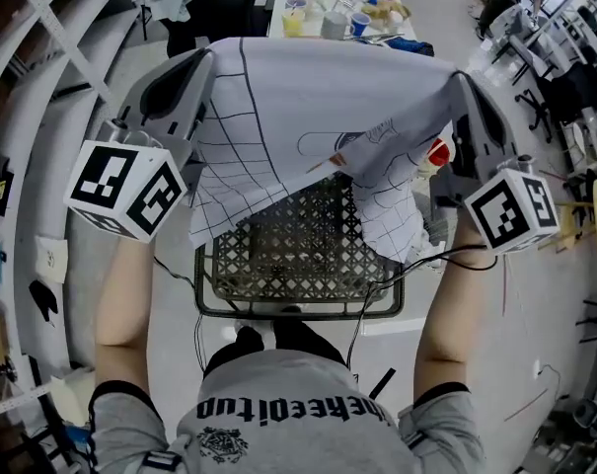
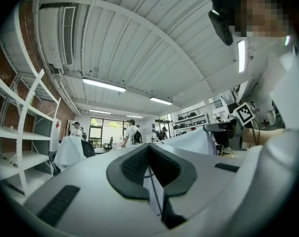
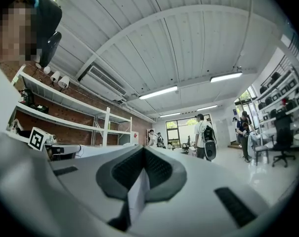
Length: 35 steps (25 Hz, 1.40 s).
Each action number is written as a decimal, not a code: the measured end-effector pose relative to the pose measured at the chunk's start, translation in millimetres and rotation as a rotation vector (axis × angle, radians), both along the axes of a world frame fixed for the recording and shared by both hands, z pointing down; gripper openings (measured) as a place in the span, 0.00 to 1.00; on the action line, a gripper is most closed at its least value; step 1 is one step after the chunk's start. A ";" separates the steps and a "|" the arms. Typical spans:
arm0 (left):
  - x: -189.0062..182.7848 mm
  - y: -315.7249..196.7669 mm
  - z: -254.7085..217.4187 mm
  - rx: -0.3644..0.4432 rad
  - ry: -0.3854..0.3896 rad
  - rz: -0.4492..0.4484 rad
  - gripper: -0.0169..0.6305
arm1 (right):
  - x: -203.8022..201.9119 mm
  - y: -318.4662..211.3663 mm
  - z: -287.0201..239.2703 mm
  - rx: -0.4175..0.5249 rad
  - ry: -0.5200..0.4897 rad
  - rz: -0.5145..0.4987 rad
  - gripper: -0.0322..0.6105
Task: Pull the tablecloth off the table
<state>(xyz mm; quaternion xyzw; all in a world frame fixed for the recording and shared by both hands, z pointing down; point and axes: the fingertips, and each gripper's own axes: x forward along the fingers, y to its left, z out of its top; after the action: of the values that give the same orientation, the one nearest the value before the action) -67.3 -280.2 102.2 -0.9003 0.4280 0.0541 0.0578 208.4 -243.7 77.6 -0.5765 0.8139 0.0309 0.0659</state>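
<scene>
tablecloth (image 1: 308, 117) up in the air, pull looks done
left gripper (image 1: 205, 59) and right gripper (image 1: 462, 79) pinch its top corners over the wire basket (image 1: 300, 312); only dropping it seems left.

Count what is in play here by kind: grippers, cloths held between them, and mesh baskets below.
Grippers: 2, the left gripper and the right gripper, each shut on an edge of the cloth.
Cloths: 1, the tablecloth, stretched between them.
Baskets: 1, the mesh basket, under the cloth.
Total: 4
</scene>
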 end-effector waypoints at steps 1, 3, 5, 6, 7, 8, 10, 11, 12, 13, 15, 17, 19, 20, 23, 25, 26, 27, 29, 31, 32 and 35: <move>-1.5 6.7 4.9 -0.004 0.006 0.008 0.05 | -1.1 7.2 4.9 -0.005 -0.007 0.002 0.06; -4.0 20.4 10.9 -0.011 0.020 0.026 0.05 | -2.9 21.6 11.9 -0.010 -0.020 0.012 0.06; -5.8 34.6 15.0 -0.022 0.024 0.044 0.05 | -4.8 36.9 17.3 -0.015 -0.022 0.029 0.06; -6.8 42.0 17.3 -0.027 0.025 0.054 0.05 | -5.8 45.3 20.2 -0.018 -0.022 0.039 0.06; -7.9 49.7 20.1 -0.032 0.029 0.064 0.05 | -6.9 54.2 23.5 -0.021 -0.023 0.050 0.06; -9.4 57.5 23.3 -0.039 0.034 0.075 0.05 | -8.2 63.5 27.3 -0.025 -0.025 0.061 0.06; -13.3 73.6 30.5 -0.053 0.046 0.096 0.05 | -11.9 82.8 35.6 -0.035 -0.031 0.084 0.06; -15.2 82.1 34.1 -0.059 0.050 0.108 0.05 | -13.9 93.0 39.9 -0.041 -0.033 0.097 0.06; -16.8 91.1 37.8 -0.064 0.051 0.120 0.05 | -15.6 103.7 44.3 -0.047 -0.035 0.110 0.06; -18.0 100.6 41.7 -0.068 0.049 0.132 0.05 | -16.9 114.7 49.2 -0.055 -0.037 0.125 0.06; -19.5 120.9 50.1 -0.078 0.044 0.157 0.05 | -18.7 137.4 60.4 -0.070 -0.042 0.153 0.06; -21.1 141.7 59.2 -0.090 0.037 0.176 0.05 | -20.2 160.1 72.9 -0.081 -0.045 0.176 0.06; -23.1 162.5 68.4 -0.103 0.026 0.186 0.05 | -22.3 182.8 85.5 -0.092 -0.048 0.190 0.06; -24.0 173.3 73.6 -0.111 0.020 0.189 0.05 | -23.7 194.2 92.3 -0.102 -0.050 0.193 0.06; -26.6 208.0 92.0 -0.139 0.004 0.184 0.05 | -26.2 228.1 115.4 -0.138 -0.062 0.190 0.06; -27.5 230.5 104.4 -0.155 -0.004 0.168 0.05 | -26.1 248.0 129.7 -0.157 -0.073 0.177 0.06; -27.4 241.1 110.7 -0.163 -0.006 0.157 0.05 | -25.6 257.1 136.4 -0.165 -0.078 0.169 0.06; -27.2 251.5 117.3 -0.172 -0.006 0.147 0.05 | -25.0 266.0 143.1 -0.173 -0.083 0.160 0.06; -27.3 272.8 131.8 -0.195 -0.003 0.125 0.05 | -23.8 283.0 156.9 -0.188 -0.090 0.140 0.06; -28.2 295.0 147.7 -0.217 -0.004 0.102 0.05 | -23.6 298.7 170.8 -0.207 -0.087 0.118 0.07; -29.0 305.8 155.9 -0.228 -0.005 0.092 0.05 | -24.0 306.4 177.9 -0.215 -0.082 0.108 0.06; -32.3 332.8 181.8 -0.262 0.002 0.066 0.05 | -26.2 328.1 201.4 -0.234 -0.071 0.083 0.07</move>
<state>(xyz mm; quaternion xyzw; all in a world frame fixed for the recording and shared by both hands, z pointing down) -99.6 52.6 284.1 -0.9137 0.4016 0.0006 -0.0625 182.2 84.4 279.0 -0.6141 0.7846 -0.0821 0.0256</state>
